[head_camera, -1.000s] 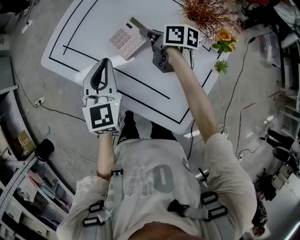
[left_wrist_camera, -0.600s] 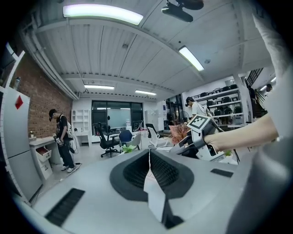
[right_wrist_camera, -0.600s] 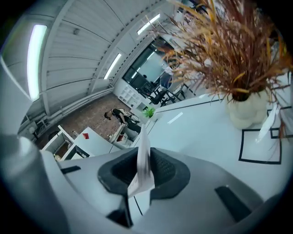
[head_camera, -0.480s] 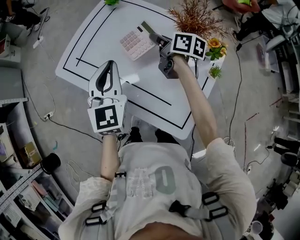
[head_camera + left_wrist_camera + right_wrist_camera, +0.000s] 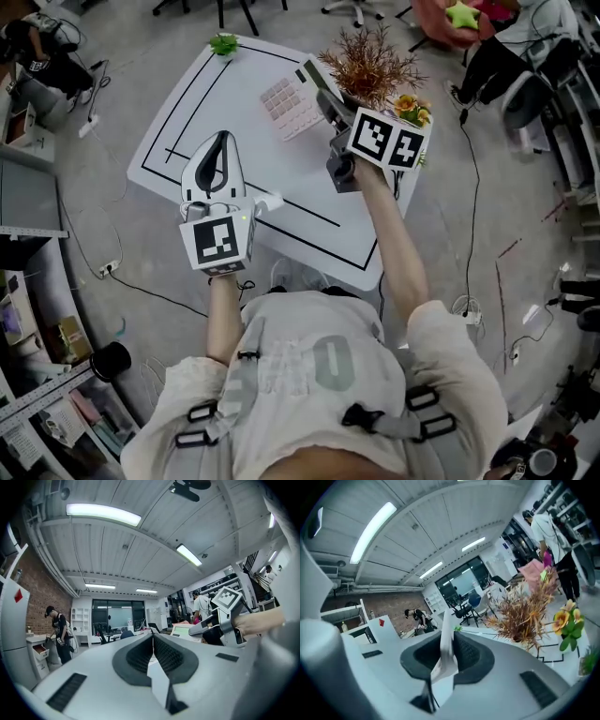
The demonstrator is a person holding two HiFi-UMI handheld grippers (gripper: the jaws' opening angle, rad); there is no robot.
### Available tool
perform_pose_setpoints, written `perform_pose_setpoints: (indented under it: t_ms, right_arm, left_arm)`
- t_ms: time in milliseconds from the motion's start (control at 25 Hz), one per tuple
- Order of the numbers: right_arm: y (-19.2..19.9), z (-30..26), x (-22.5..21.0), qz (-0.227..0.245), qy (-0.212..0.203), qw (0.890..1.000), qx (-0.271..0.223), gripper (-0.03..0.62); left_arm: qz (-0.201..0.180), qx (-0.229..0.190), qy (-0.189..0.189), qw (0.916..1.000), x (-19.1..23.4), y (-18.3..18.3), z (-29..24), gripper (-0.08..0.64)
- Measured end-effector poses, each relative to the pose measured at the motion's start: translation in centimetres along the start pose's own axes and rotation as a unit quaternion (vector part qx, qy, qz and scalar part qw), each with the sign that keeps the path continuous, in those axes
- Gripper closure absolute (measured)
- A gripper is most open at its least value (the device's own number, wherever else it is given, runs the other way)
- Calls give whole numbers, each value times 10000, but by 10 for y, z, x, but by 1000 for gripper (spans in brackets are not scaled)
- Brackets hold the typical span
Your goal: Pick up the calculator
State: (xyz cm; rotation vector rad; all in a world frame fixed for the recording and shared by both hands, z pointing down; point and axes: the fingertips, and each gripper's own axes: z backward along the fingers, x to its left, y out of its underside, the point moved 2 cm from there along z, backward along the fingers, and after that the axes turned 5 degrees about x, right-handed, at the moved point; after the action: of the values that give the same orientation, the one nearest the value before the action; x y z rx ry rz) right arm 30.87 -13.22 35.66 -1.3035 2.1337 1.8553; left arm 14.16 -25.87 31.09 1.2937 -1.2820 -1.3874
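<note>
The pink-keyed calculator [image 5: 291,106] hangs above the white table [image 5: 272,178], tilted, with my right gripper [image 5: 322,97] shut on its right edge. In the right gripper view it shows edge-on as a thin white slab [image 5: 446,654] pinched between the dark pads of the right gripper [image 5: 449,638]. My left gripper [image 5: 218,153] is held over the table's near left part, shut, with nothing in it. Its jaws [image 5: 152,638] meet in the left gripper view, which also shows the calculator [image 5: 185,631] and the right gripper's marker cube [image 5: 228,599] off to the right.
A brown dried plant [image 5: 370,61] and yellow flowers [image 5: 411,106] stand at the table's far right corner, close behind the right gripper. A small green plant [image 5: 223,43] sits at the far left corner. Cables, chairs and shelves ring the table on the floor.
Both grippers have risen. The right one carried the calculator up off the table and toward the dried plant; the left one stayed shut and bare.
</note>
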Motion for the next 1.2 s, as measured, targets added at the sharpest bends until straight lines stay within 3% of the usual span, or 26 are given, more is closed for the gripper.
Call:
perform_pose_setpoints:
  t_ms: [160,360,760,1000,1200]
  right_arm:
    - [-11,39,19,694,324,9954,-576,518]
    - [-9,83,54,1689,674,9763,-1174,518]
    - [13,125,90,2472,846,9489,-1769,520]
    - [45,125,87,2372,691,9556,-1608,520]
    - [53,124,83,2355,731,9575,-1500,520]
  left_arm:
    - [-82,-230,129,9996,-10,-18,7,538]
    - [-167,-403,249,9987,-22,-29,23,538]
    - [-513,-612,258,9965,-36,-41,33,538]
    - [-809,-608,191,9947,-35,-33,36,538]
    - [-764,-513,122,9957,-29,-26,33,538]
